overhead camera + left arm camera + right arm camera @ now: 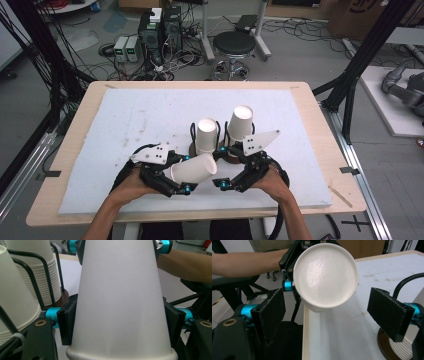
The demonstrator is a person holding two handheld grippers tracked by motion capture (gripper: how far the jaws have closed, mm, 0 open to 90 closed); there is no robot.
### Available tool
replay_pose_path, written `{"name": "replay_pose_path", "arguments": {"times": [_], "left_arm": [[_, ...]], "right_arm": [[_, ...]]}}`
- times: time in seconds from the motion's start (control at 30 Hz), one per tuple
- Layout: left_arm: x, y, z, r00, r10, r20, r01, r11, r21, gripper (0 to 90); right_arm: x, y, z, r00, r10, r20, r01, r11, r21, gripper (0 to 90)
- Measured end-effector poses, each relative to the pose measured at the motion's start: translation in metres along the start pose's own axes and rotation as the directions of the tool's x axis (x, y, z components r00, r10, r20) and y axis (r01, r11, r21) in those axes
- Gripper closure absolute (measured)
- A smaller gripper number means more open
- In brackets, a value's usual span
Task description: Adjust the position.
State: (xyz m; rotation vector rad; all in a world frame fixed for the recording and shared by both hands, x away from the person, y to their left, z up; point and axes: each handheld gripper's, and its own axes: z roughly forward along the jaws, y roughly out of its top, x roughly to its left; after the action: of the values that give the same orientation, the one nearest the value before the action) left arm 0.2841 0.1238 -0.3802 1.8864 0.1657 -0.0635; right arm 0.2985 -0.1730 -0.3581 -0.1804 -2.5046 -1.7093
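Item: paper cup (192, 169), lying sideways off the surface (125, 120) near the middle of its near edge, the left tool (176, 181) clamping it by the sidewall close to the rim while the right tool (223, 173) is standing released, jaws wide apart, just beside the cup's closed bottom and touching nothing. Accompanying: two stacks of cups (206, 136) in black wire holders (192, 133), sitting just behind both tools. Risk, as judged: the thin wall is likely buckling under a hard squeeze, or the cup is slipping out along its taper; a careless swing is also threatening to topple the nearby stacks.
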Motion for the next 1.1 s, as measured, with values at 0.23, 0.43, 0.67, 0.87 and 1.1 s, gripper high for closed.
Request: {"name": "replay_pose_path", "arguments": {"times": [0.23, 0.43, 0.67, 0.87, 1.1], "left_arm": [[-0.001, 0.005, -0.012, 0.9998, 0.011, -0.018, -0.009, 0.9959, 0.09, 29.7], [0.0, 0.015, -0.016, 0.9992, 0.036, -0.015, -0.032, 0.975, 0.22, 29.7], [0.0, 0.025, -0.017, 0.9986, 0.05, -0.018, -0.04, 0.9368, 0.348, 29.7], [0.001, 0.032, -0.018, 0.9979, 0.059, -0.026, -0.041, 0.8925, 0.449, 29.6], [0.003, 0.037, -0.016, 0.9964, 0.08, -0.031, -0.049, 0.8269, 0.56, 29.6]], "right_arm": [[0.001, 0.0, -0.006, 0.9997, -0.014, 0.021, 0.013, 0.999, 0.05, 15.5], [0.002, 0.006, -0.006, 0.9986, -0.037, 0.037, 0.031, 0.988, 0.15, 15.5], [0.002, 0.019, 0.002, 0.9943, -0.093, 0.053, 0.072, 0.946, 0.315, 15.6], [0.003, 0.031, 0.014, 0.9888, -0.138, 0.056, 0.099, 0.889, 0.446, 15.6], [0.004, 0.036, 0.03, 0.9835, -0.174, 0.049, 0.11, 0.792, 0.601, 15.7]]}}
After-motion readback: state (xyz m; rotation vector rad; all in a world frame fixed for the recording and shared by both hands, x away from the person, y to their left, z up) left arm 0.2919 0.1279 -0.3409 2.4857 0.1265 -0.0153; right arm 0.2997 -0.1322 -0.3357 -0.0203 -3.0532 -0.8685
